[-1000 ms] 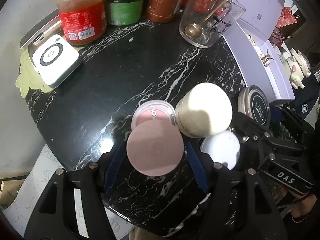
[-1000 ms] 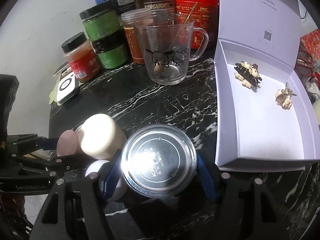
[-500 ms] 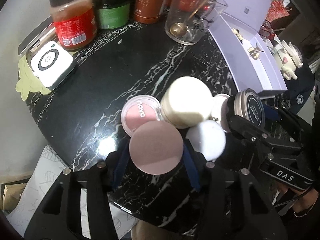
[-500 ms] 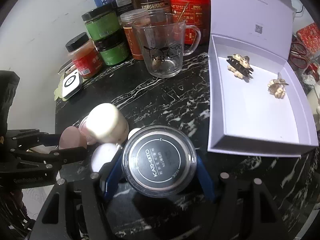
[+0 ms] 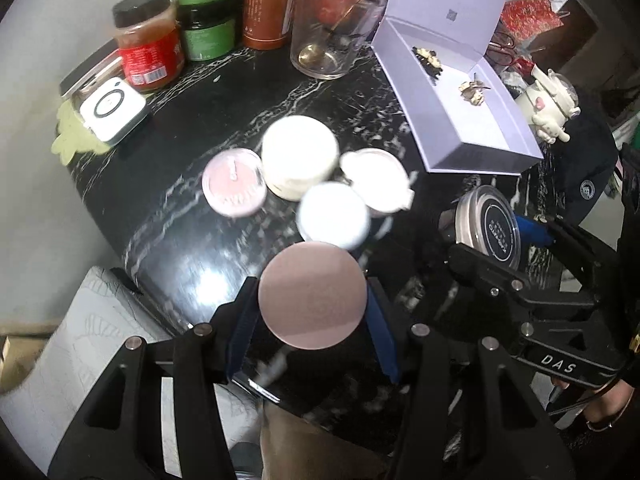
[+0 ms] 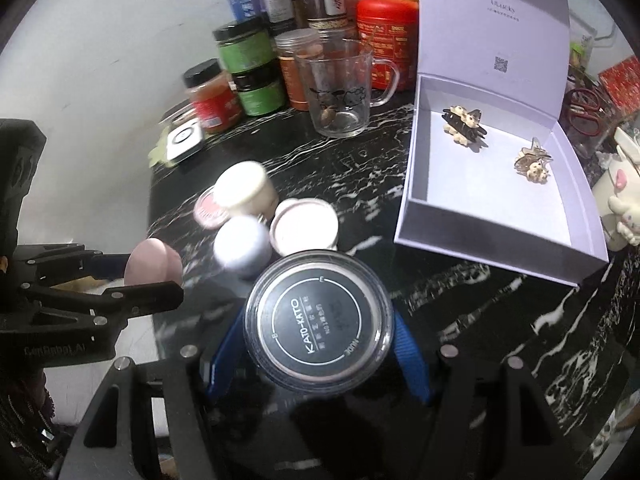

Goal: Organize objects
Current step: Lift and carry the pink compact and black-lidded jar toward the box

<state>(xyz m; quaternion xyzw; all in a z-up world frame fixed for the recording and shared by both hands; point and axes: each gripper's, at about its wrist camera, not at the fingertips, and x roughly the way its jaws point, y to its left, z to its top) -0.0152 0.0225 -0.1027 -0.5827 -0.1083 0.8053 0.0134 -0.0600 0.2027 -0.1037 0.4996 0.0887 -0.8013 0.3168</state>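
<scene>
My left fingers point(image 5: 312, 312) were clamped on a round, flat, dusty-pink compact point(image 5: 312, 295), its lid face turned to the camera, and my right fingers point(image 6: 318, 344) were closed around a round clear-walled powder jar with a black printed lid point(image 6: 318, 322), so both hands were full. The open lilac cardboard box point(image 6: 416, 208) with two small hair clips in it lay ahead and to the right of the right fingers, its low front wall nearest and its long axis running away from me; I judged it the likely home for these cosmetics, and the right hand was clearly the nearer one, with the left well apart from it across the black marbled counter point(image 5: 224, 120). Between the two hands sat the loose cluster: a cream-lidded jar point(image 5: 298, 156), a pink open blush pan point(image 5: 234, 188), a white round lid point(image 5: 334, 216) and a pale pink-rimmed jar point(image 5: 376, 180), packed against one another. Motion blur smeared that cluster, so I could not tell which pieces touched, and the held items hid the counter directly beneath them
</scene>
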